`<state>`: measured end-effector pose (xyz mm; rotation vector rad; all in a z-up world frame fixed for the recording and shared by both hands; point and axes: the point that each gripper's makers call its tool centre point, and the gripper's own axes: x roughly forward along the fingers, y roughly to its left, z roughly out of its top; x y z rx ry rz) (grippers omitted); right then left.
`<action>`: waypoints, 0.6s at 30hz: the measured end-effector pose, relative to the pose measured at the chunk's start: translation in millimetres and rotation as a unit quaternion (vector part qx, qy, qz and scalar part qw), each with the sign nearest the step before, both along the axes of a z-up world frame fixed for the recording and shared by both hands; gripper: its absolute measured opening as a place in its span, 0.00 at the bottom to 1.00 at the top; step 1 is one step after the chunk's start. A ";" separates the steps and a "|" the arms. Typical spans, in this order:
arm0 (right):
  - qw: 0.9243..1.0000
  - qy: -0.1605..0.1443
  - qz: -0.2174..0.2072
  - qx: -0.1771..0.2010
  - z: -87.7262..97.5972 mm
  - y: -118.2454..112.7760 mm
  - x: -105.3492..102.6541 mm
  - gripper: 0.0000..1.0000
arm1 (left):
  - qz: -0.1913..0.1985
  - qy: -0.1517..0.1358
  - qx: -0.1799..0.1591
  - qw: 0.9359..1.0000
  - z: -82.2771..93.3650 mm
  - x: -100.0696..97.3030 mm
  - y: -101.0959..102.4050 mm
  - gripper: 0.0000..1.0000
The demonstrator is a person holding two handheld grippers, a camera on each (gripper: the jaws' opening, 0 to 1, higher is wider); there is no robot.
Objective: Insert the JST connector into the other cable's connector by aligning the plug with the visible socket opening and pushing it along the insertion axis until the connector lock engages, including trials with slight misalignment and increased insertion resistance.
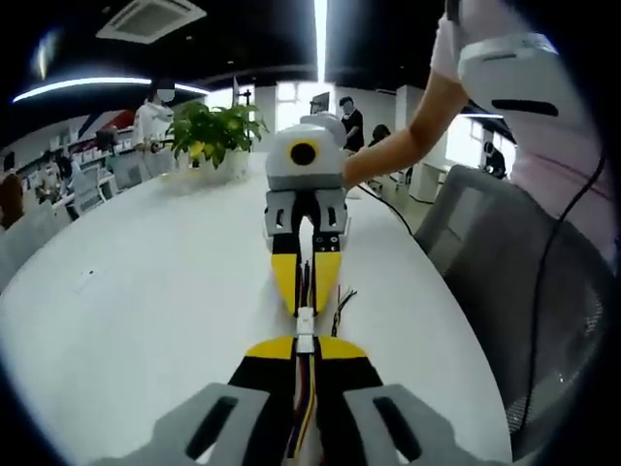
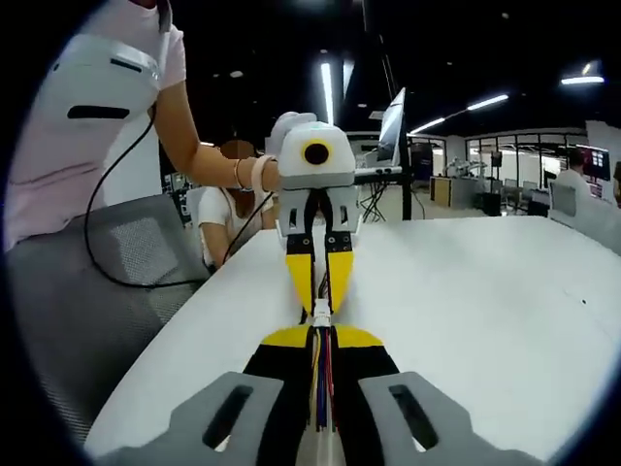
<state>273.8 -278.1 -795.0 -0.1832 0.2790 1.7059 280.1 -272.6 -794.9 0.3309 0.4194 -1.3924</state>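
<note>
Both grippers pinch cables above the table (image 1: 146, 291): left gripper (image 1: 306, 351), right gripper (image 2: 321, 335). Connectors (image 1: 306, 320) meet tip to tip. Advise a straight axial push, no twisting.

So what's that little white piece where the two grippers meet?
The white connector is a small, plastic-looking block held just above the white table, between the tips of the left gripper and the right gripper. Thin coloured wires run from it back through both grippers. Whether the halves are locked is too small to tell.
</note>
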 end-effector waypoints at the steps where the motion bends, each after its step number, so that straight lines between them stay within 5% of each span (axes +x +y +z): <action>1: 1.000 -0.001 -0.001 -0.001 -0.1 0.0 0.4 0.03 | 0.005 0.002 0.000 1.000 0.2 1.0 -0.3 0.00; 3: 1.000 -0.002 -0.002 -0.002 1.2 -0.2 0.8 0.03 | 0.028 0.043 -0.006 0.999 0.4 0.0 -2.8 0.00; 6: 1.000 -0.005 -0.001 -0.002 2.0 -0.7 -0.1 0.03 | 0.016 0.018 -0.004 1.000 2.2 0.8 -3.1 0.00; 12: 1.000 -0.005 0.001 -0.003 2.1 -0.8 -3.2 0.03 | 0.015 0.024 -0.002 1.000 2.0 -1.8 -4.7 0.00; 13: 1.000 0.004 0.003 0.005 4.6 2.0 -5.9 0.03 | 0.013 0.034 -0.028 0.999 10.7 -3.3 -12.8 0.00; 14: 1.000 0.005 0.007 0.011 7.5 4.8 -7.1 0.03 | 0.011 0.031 -0.027 0.999 11.6 -2.8 -14.9 0.00; 15: 0.999 -0.036 0.013 -0.013 0.6 3.8 -2.9 0.03 | 0.002 0.006 0.010 1.000 2.0 0.1 -12.0 0.00; 18: 1.000 -0.015 0.009 -0.012 -4.6 4.5 -2.7 0.03 | -0.004 0.011 0.010 1.000 -4.2 0.3 -13.3 0.00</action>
